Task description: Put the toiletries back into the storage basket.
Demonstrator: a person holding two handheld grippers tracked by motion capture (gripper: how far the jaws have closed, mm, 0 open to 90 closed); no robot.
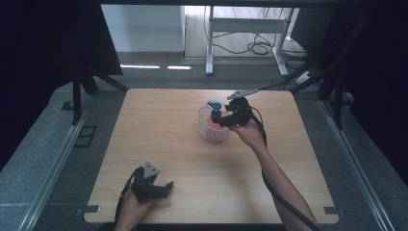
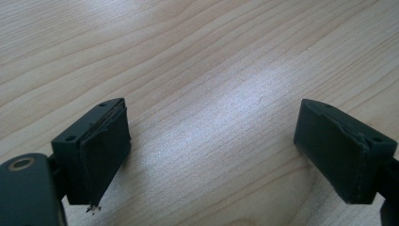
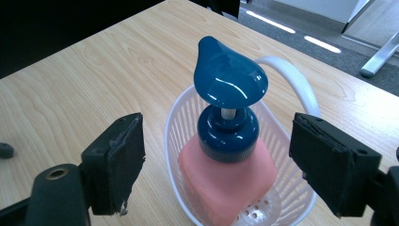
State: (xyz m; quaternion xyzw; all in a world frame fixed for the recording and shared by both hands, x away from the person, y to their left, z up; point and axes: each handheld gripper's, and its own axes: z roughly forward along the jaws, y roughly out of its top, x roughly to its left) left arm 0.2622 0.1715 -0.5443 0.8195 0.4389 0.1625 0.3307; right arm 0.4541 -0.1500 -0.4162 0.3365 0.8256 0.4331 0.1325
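- Over the basket [image 3: 287,207], my right claw [image 3: 221,155] hangs with jaws wide apart, one on each side of the pump bottle [image 3: 228,183], touching nothing.
- Bottle stands tilted inside the white basket, pink body down, blue pump head [image 3: 230,77] up; basket sits mid-bench [image 1: 159,120].
- Step in hand, as I judge it: either gripping the bottle or having just let it go. I can't tell which.
- To grip well I'd come lower and close on the blue collar [image 3: 228,134], not the glossy head, which looks slippery.
- Keep clear of the basket handle [image 3: 294,77] behind.
- Left claw [image 2: 211,155] idles near the bench's front edge, jaws apart over bare wood.
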